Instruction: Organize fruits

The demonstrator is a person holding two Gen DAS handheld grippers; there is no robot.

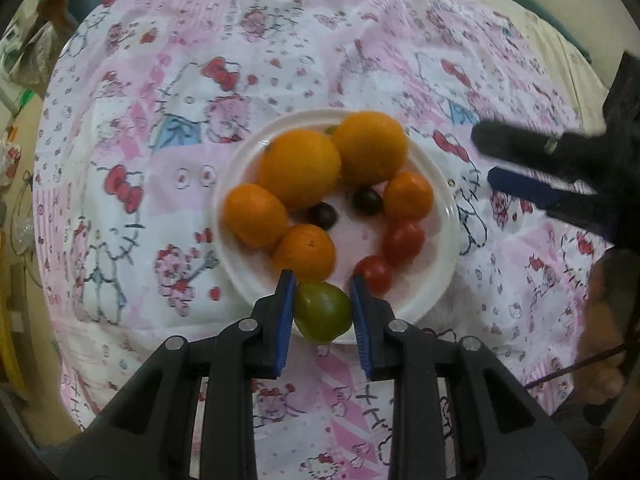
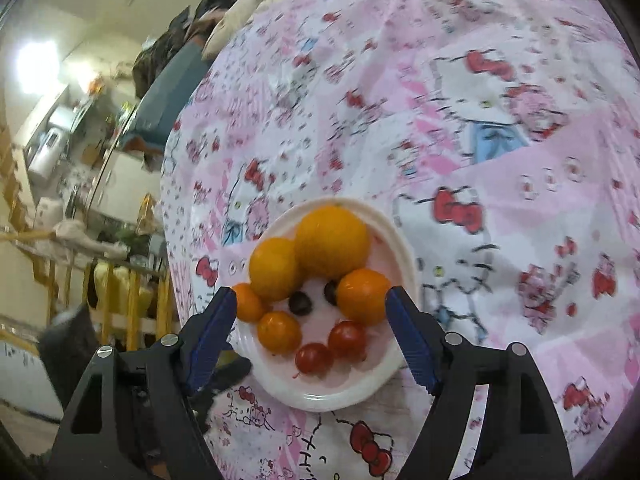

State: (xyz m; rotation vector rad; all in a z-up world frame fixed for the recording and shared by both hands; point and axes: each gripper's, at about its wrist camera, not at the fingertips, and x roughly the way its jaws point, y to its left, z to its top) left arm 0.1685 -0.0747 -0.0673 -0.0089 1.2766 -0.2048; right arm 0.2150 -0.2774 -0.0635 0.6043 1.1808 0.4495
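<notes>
- While the left gripper [image 1: 322, 284] hangs over the near rim of the white plate [image 1: 442, 184], its blue pads [image 1: 285, 312] sit pressed to either side of a green fruit [image 1: 323, 311], so it is clamped on that fruit.
- The green fruit is at the plate's near edge, just beside a small orange [image 1: 304, 253] and a red cherry tomato [image 1: 374, 274].
- On the plate the fruit lies in a loose ring: two large oranges [image 1: 299, 168] at the far side, touching each other; smaller oranges down the left and one on the right.
- Two dark, round berries [image 1: 323, 216] sit near the middle, apart from each other, with bare plate around them.
- A second cherry tomato [image 1: 403, 240] lies touching the first, on the right side of the ring.
- The right gripper [image 2: 311, 294] is held above the same plate [image 2: 320, 398], its jaws spread wide with nothing between them; in its own view the tips frame the lower half of the plate.
- From the left wrist view that right gripper [image 1: 484, 156] shows as a dark, blurred shape off to the right, clear of the plate.
- The plate rests on a pink and white cartoon-cat cloth [image 1: 280, 40] that covers the whole surface.
- Beyond the cloth's left edge, in the right wrist view, there is a cluttered room with a yellow railing [image 2: 132, 300]; the details are too blurred to make out.
</notes>
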